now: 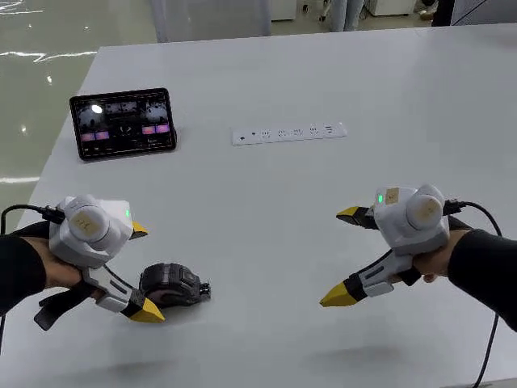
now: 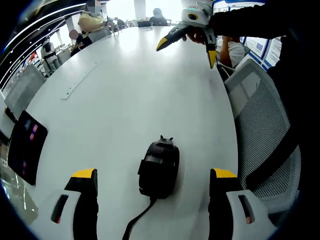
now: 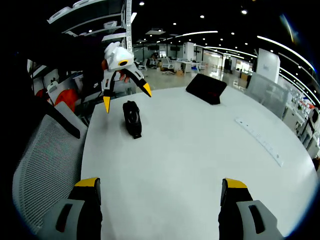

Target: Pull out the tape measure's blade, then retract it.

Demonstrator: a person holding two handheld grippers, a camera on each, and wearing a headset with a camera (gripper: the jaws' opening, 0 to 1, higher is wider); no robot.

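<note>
- while the tape measure lies on the table, left gripper fingers sit released either side of it, not touching
- right gripper fingers released too, well away

Two grippers in the head view: the left gripper at the lower left and the right gripper at the lower right. One tape measure, lower left. One tablet, upper left. One power strip, upper middle. One table under everything. One mesh chair at the right of the left gripper view.
</note>
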